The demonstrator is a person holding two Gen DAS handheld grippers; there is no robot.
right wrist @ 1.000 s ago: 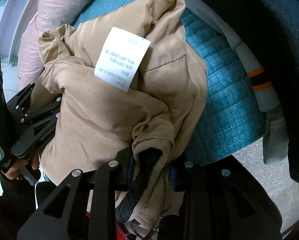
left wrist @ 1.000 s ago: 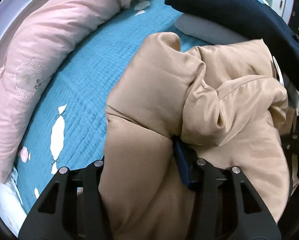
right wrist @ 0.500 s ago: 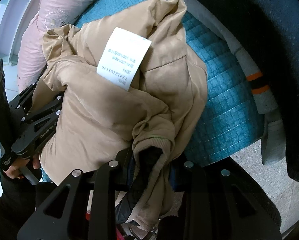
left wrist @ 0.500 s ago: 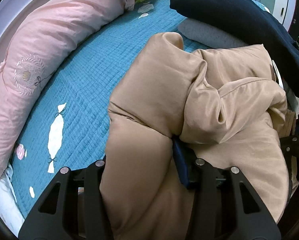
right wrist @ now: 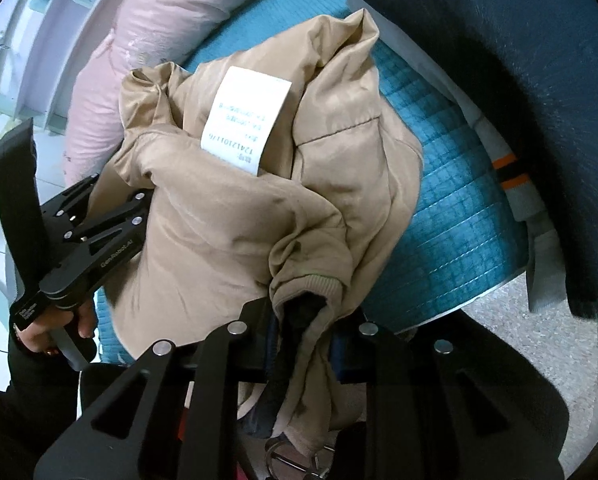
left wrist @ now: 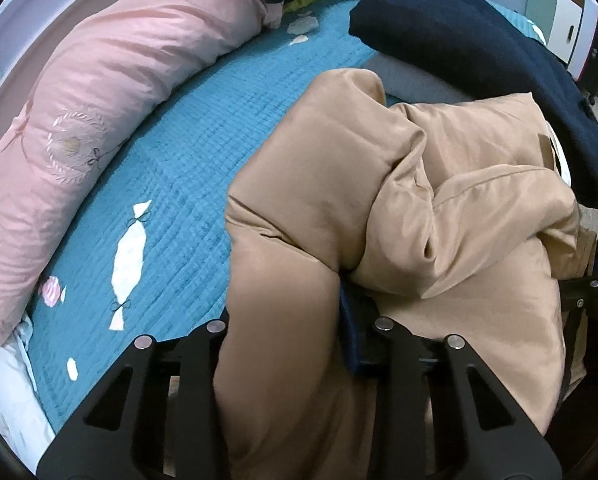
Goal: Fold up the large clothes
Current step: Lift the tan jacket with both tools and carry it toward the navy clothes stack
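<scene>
Teal quilted bedspread (left wrist: 187,168) under tan jacket (left wrist: 439,200), pink pillow (left wrist: 99,92) alongside.

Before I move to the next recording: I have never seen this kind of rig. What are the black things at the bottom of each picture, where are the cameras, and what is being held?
No robot here: a person holds a hand-held two-finger gripper in each hand, each with a fisheye camera looking along its fingers. The black struts are the gripper frames. The left gripper and right gripper have both just been closing, each with a bunch of the tan jacket between its jaws. The right camera also shows the left gripper from outside, the person's hand on its handle, and the jacket's white care label. Everything lies on a bed with a teal quilt, a long pink pillow and a dark navy garment.
</scene>
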